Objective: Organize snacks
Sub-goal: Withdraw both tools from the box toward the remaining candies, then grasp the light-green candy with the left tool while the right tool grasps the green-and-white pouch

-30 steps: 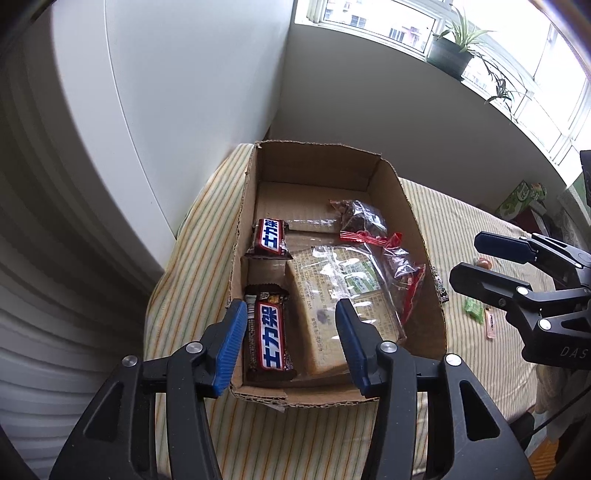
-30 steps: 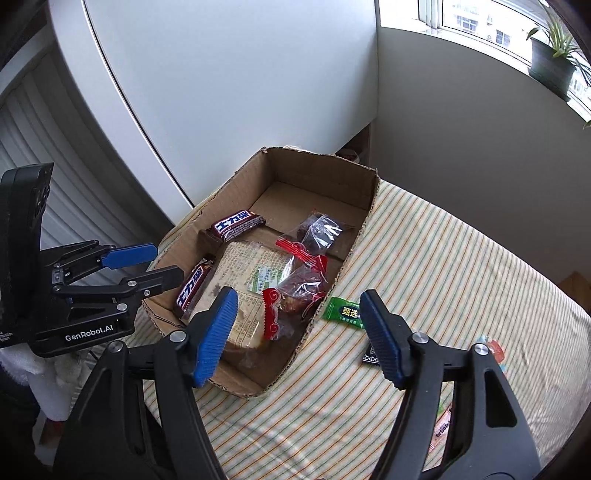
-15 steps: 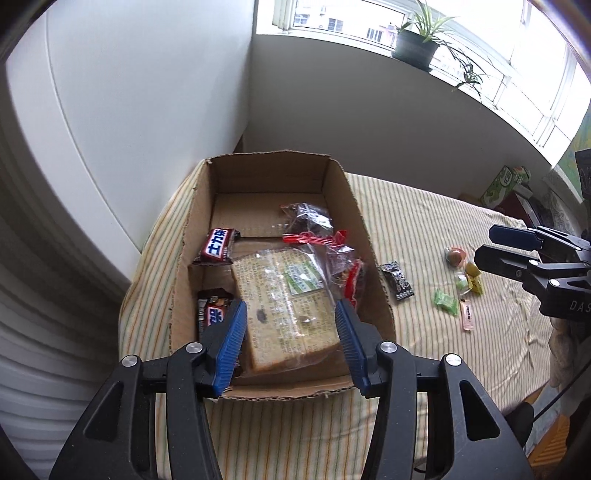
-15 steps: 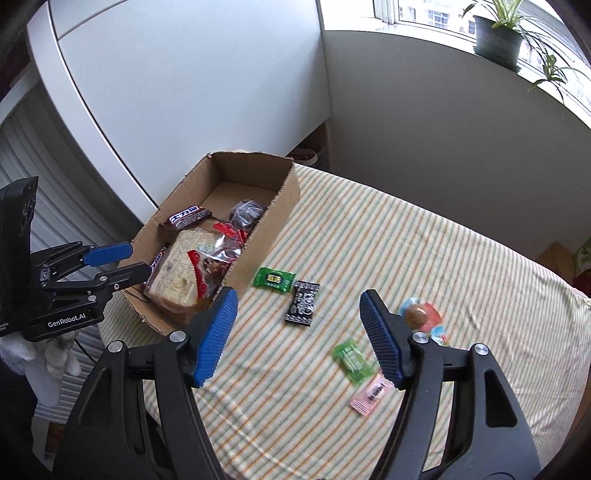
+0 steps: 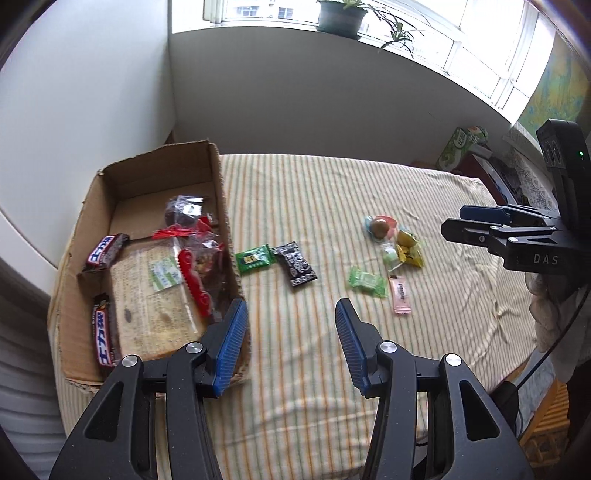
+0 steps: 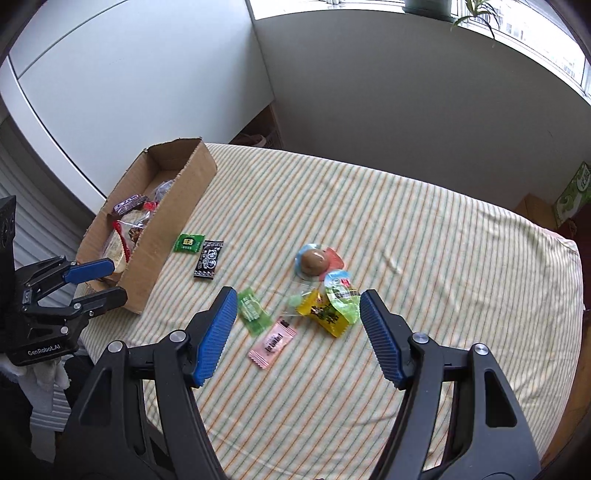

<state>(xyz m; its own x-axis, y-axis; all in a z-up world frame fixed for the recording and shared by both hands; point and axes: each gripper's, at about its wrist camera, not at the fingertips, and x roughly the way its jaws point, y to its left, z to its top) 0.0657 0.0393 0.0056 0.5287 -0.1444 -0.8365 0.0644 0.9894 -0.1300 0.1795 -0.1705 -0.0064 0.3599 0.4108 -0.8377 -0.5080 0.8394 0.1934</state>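
Observation:
A cardboard box (image 5: 221,192) (image 6: 173,218) on the striped table's left holds a bread pack (image 5: 155,295), two chocolate bars (image 5: 105,249) and clear bags with red clips. Loose snacks lie on the cloth: a green packet (image 5: 255,258) (image 6: 189,243), a black packet (image 5: 297,263) (image 6: 209,259), a light green candy (image 5: 366,282) (image 6: 253,309), a pink sachet (image 5: 400,295) (image 6: 273,341), a yellow pack (image 6: 327,314) and a brown egg pack (image 6: 314,260). My left gripper (image 5: 290,343) is open and empty beside the box's near right corner. My right gripper (image 6: 297,336) is open and empty, above the pink sachet and yellow pack.
A striped cloth (image 6: 424,258) covers the table. White walls stand behind and to the left. A green carton (image 5: 456,147) sits off the far right corner. Potted plants (image 5: 340,14) stand on the window sill.
Both grippers have swung right, away from the box toward the loose snacks on the cloth. Both stay open and empty.

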